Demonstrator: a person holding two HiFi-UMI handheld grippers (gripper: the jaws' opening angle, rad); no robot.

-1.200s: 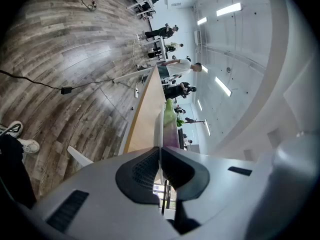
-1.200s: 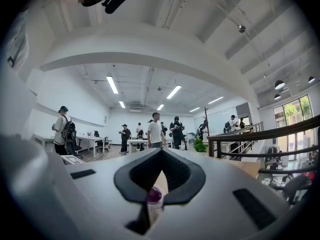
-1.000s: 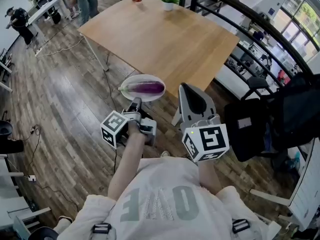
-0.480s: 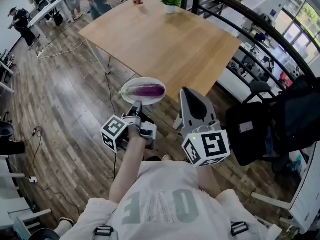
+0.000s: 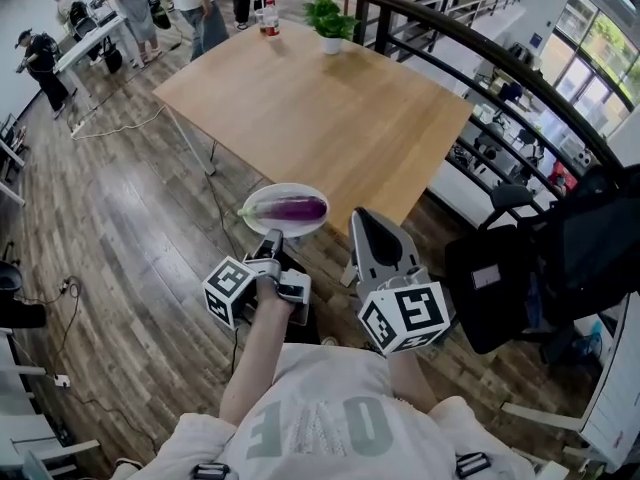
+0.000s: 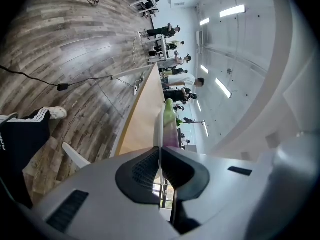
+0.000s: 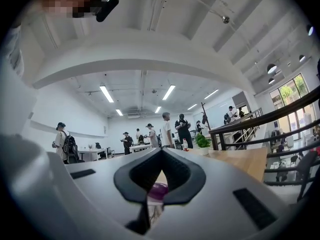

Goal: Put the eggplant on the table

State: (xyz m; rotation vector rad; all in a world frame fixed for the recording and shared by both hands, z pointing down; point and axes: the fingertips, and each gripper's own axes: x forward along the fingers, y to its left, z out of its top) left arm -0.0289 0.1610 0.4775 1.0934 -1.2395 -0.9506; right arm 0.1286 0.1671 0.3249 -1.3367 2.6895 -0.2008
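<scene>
1. At the far left, people stand round the white desks (image 5: 85, 38), well away from me.
2. My left gripper (image 5: 272, 236) (image 6: 160, 150) has its jaws nearly together, pinched on the near rim of a white plate (image 5: 252, 206) (image 6: 157, 129).
3. The eggplant (image 5: 293, 208) (image 6: 170, 131) lies across that plate, with its green stem end to the left in the head view. The plate sits over the wooden floor (image 5: 110, 218), just short of the table's near edge.
4. The table (image 5: 320, 98) carries a potted plant (image 5: 328, 13) and a bottle (image 5: 266, 18) at its far side.
5. My right gripper (image 5: 362, 216) (image 7: 160, 151) sits beside the plate with its jaws closed on nothing.
6. A black bag (image 5: 540, 258) sits far right.
</scene>
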